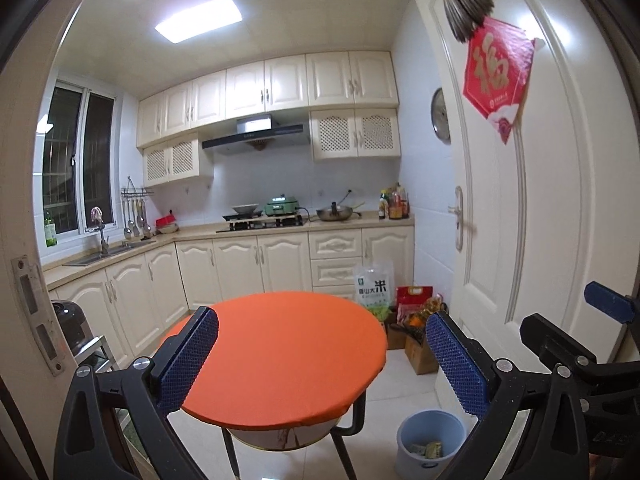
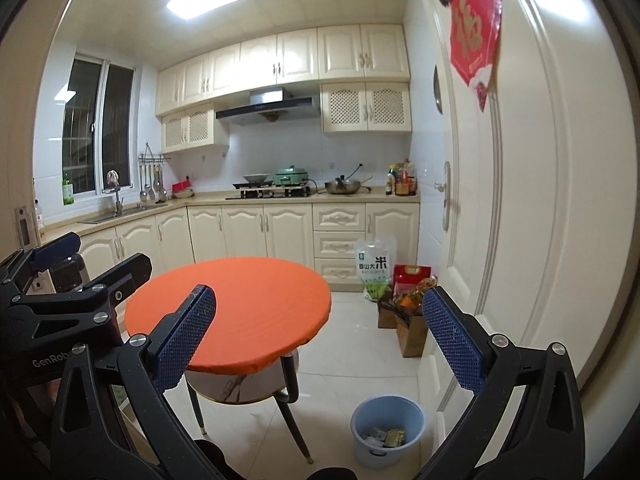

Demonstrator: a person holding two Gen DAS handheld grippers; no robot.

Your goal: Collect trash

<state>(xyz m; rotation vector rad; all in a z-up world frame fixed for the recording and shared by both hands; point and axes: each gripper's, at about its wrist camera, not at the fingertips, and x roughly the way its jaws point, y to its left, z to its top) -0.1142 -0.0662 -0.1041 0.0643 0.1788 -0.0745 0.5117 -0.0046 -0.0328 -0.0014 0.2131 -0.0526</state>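
At the doorway of a cream-cabinet kitchen, both grippers are facing inward over a round table. Going from the left, the left gripper [image 1: 322, 356] is standing with its jaws spread wide and nothing between the blue pads, framing the orange tabletop [image 1: 280, 352], which is showing no litter. Next, the right gripper [image 2: 320, 344] is likewise gaping wide and carrying nothing. Further right, on the pale floor tiles beside the white door [image 2: 532, 200], the blue bin [image 2: 387, 432] is sitting upright, and the trash [image 2: 386, 438] is lying in its bottom: crumpled wrappers and scraps of paper, by the look of them. Such scraps are probably handling light, soft and crushable, perhaps slick where foil-faced, so pinching a raised crumpled edge is looking the safest hold.
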